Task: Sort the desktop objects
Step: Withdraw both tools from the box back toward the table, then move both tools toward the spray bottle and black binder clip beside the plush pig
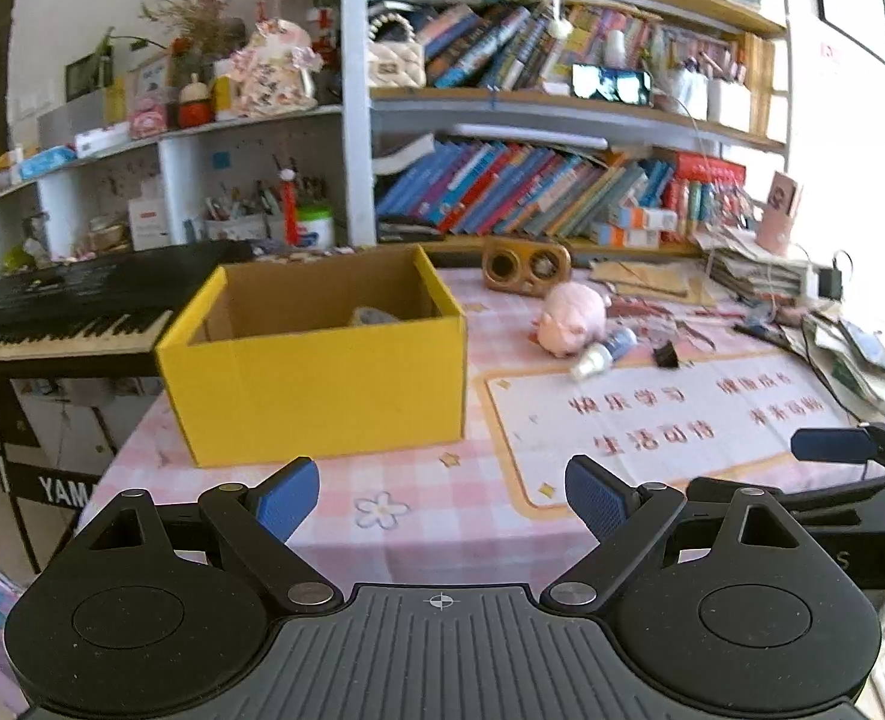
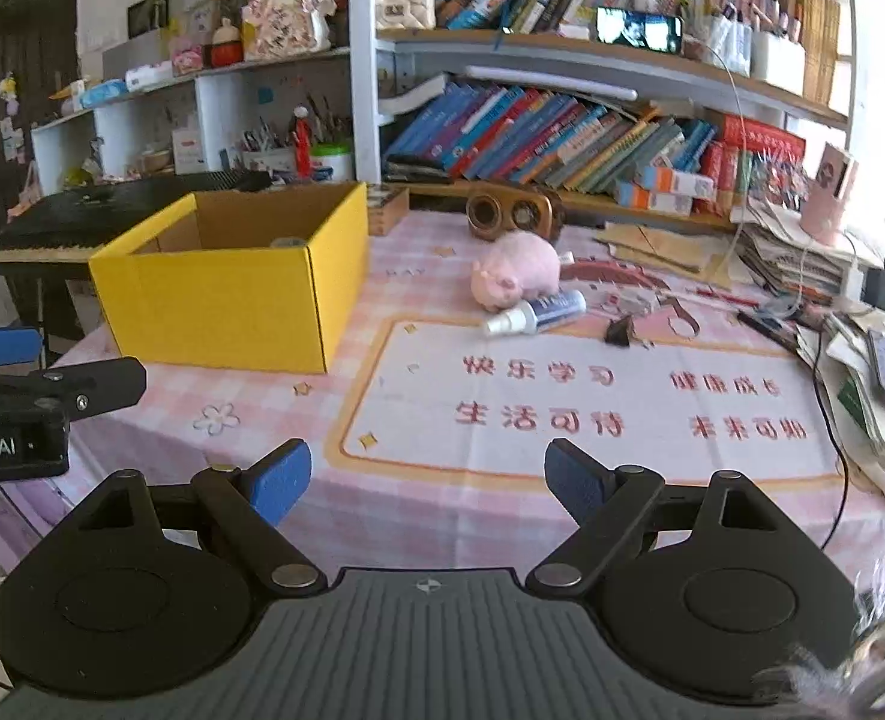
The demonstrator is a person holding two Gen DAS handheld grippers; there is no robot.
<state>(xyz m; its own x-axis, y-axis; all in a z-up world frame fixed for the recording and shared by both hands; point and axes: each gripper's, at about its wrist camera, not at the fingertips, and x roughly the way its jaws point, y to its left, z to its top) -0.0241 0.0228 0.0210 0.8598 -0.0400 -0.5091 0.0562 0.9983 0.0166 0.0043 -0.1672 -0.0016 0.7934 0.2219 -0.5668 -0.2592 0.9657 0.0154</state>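
My left gripper [image 1: 442,501] and right gripper [image 2: 427,480] both gape wide, holding nothing. From my right one, the yellow box [image 2: 232,288] lies at eleven o'clock, pink pig [image 2: 517,277] and spray bottle [image 2: 535,313] at twelve.

1. Our right claw [image 2: 427,483] hangs wide open and empty over the worktop [image 2: 442,516].
2. At ten o'clock we see the yellow box [image 2: 226,306].
3. At twelve o'clock, the pink plush pig [image 2: 517,270] touches a spray bottle [image 2: 535,313].
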